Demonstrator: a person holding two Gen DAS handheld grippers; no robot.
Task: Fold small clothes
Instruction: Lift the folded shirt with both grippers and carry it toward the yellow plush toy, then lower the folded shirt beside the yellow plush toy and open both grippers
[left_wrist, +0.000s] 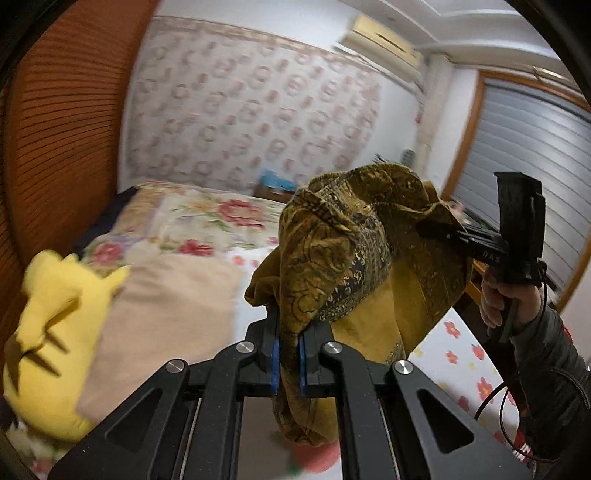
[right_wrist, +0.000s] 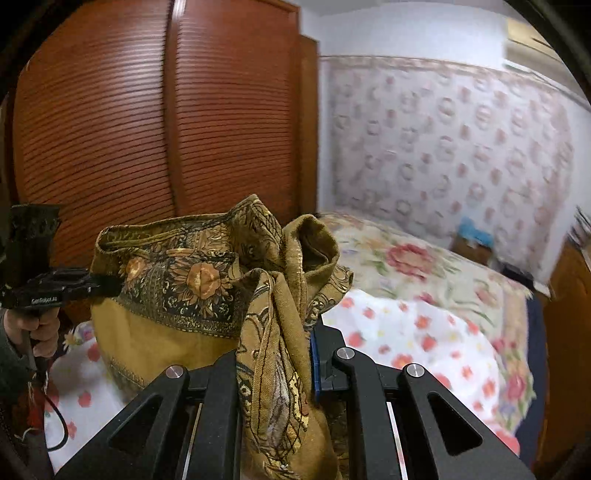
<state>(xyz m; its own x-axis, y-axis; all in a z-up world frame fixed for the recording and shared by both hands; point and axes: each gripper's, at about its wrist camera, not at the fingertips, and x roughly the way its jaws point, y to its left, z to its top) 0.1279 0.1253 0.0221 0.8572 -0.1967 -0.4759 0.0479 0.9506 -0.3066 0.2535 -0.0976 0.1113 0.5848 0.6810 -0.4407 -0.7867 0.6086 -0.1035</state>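
A mustard-yellow cloth with a dark paisley and flower border hangs bunched in the air above the bed. In the left wrist view my left gripper is shut on one gathered edge, pinched between its blue pads. At the right of that view my right gripper, held by a hand, grips the cloth's other side. In the right wrist view the cloth drapes over my right gripper and hides its left finger; the jaws are shut on the fabric. My left gripper holds the border at the left.
Below lies a bed with a white flowered sheet and a floral quilt. A yellow plush toy and a beige pillow lie at the left. A brown louvred wardrobe stands behind, a shuttered window at the right.
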